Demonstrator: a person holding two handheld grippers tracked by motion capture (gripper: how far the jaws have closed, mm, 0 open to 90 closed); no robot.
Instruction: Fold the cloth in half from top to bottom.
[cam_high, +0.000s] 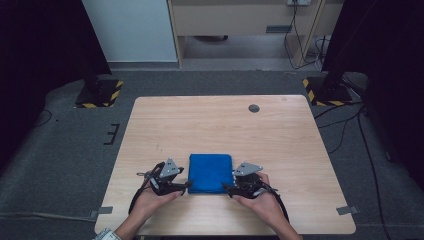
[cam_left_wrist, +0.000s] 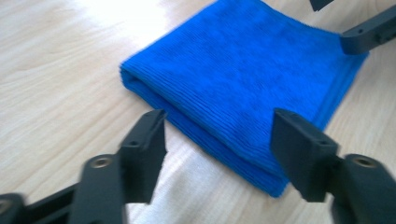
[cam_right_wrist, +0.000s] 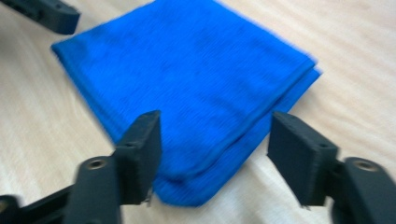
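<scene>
Blue cloth (cam_high: 210, 172) lay folded at lower centre of the tabletop (cam_high: 220, 125); my left claw (cam_high: 186, 186) and right claw (cam_high: 226, 188) stood wide, empty, at its near corners. Fold looked finished; next, withdraw.

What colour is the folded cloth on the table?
Solid bright blue cloth; clearest in the right gripper view.

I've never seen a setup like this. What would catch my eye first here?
Most striking is the folded bright blue cloth, lying flat near the front edge of the pale wooden table. A person's hands flank it, each holding a black two-jaw gripper: the left gripper at its near left corner, the right gripper at its near right corner. Both have open jaws and pinch nothing.
</scene>
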